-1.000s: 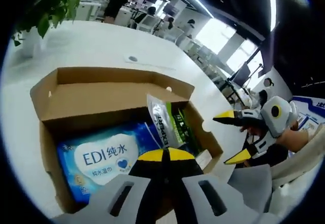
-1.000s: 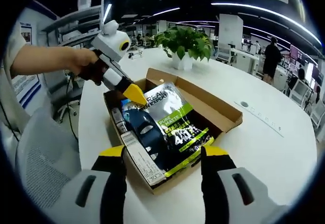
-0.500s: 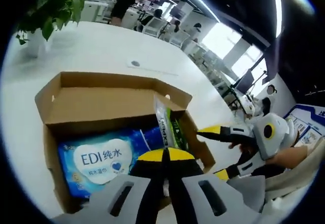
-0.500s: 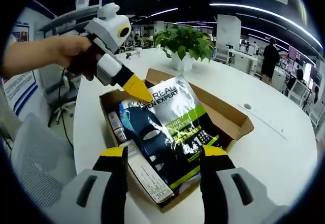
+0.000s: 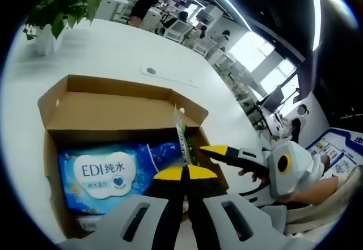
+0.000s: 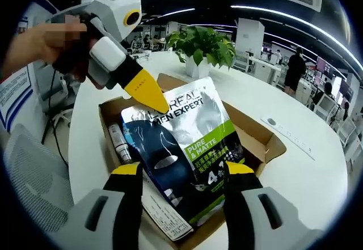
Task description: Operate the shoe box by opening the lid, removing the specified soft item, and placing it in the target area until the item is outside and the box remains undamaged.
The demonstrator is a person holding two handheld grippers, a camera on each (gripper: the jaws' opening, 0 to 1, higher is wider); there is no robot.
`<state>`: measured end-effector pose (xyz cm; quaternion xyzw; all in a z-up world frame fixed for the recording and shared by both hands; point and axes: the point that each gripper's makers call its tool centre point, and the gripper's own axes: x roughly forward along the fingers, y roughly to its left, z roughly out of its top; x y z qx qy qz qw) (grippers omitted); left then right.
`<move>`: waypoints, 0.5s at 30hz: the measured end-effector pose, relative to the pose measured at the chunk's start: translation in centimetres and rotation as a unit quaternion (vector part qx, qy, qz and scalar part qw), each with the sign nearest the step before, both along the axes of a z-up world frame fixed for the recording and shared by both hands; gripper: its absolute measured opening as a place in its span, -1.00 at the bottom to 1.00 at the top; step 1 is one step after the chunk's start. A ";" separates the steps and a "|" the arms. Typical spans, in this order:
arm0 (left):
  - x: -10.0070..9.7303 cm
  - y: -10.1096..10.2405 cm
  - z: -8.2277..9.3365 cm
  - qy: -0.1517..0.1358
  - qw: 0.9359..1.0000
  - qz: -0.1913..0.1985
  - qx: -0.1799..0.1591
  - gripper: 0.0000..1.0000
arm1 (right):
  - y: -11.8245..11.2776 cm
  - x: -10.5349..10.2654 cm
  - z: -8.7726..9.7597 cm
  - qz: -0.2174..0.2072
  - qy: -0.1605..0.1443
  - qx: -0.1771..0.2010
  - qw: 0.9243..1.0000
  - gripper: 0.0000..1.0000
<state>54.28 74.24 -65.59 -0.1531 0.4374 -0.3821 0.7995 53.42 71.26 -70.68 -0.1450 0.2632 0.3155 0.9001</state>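
The cardboard shoe box (image 5: 113,111) stands open on the white table. A silver and green L'Oreal Men Expert sachet (image 6: 190,139) is raised out of the box (image 6: 266,142). My left gripper (image 6: 148,96) is shut on its top corner. In the left gripper view the left gripper (image 5: 184,173) holds the sachet (image 5: 182,139) edge-on. My right gripper (image 6: 182,170) is open, its jaws on either side of the sachet's lower part. The right gripper (image 5: 221,165) reaches in from the right. A blue EDI wipes pack (image 5: 105,173) lies in the box.
A small tube (image 6: 119,142) and a white label sheet (image 6: 161,210) lie in the box beside the sachet. A potted plant (image 6: 198,40) stands at the table's far side. A grey chair (image 6: 28,176) is at the left. People stand far behind.
The left gripper has lifted the sachet higher out of the box. The right gripper has come closer, so the sachet's lower part now sits between its open jaws.
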 end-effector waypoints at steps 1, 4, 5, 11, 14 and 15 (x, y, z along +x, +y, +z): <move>0.0 -0.1 0.0 0.001 1.000 0.000 -0.001 -1.00 | 0.1 0.0 0.0 0.003 -0.003 -0.006 1.000 0.05; -0.2 -0.2 0.1 0.004 1.000 0.002 0.000 -1.00 | 0.0 0.1 -0.3 0.004 -0.003 -0.015 1.000 -0.07; -0.2 -0.2 0.1 0.002 1.000 0.002 0.002 -1.00 | 0.0 0.1 -0.3 0.005 -0.001 -0.015 1.000 -0.09; 0.1 0.2 -0.4 -0.012 1.000 -0.004 0.024 -1.00 | 0.4 -0.4 0.1 0.020 -0.014 -0.022 0.999 -0.30; 0.1 0.3 -0.8 -0.019 0.999 -0.012 0.040 -1.00 | 0.3 -0.6 0.3 0.023 -0.012 -0.018 0.999 -0.42; 0.1 0.2 -0.9 -0.023 0.999 -0.015 0.042 -1.00 | 0.3 -0.7 0.3 0.025 -0.013 -0.020 0.999 -0.45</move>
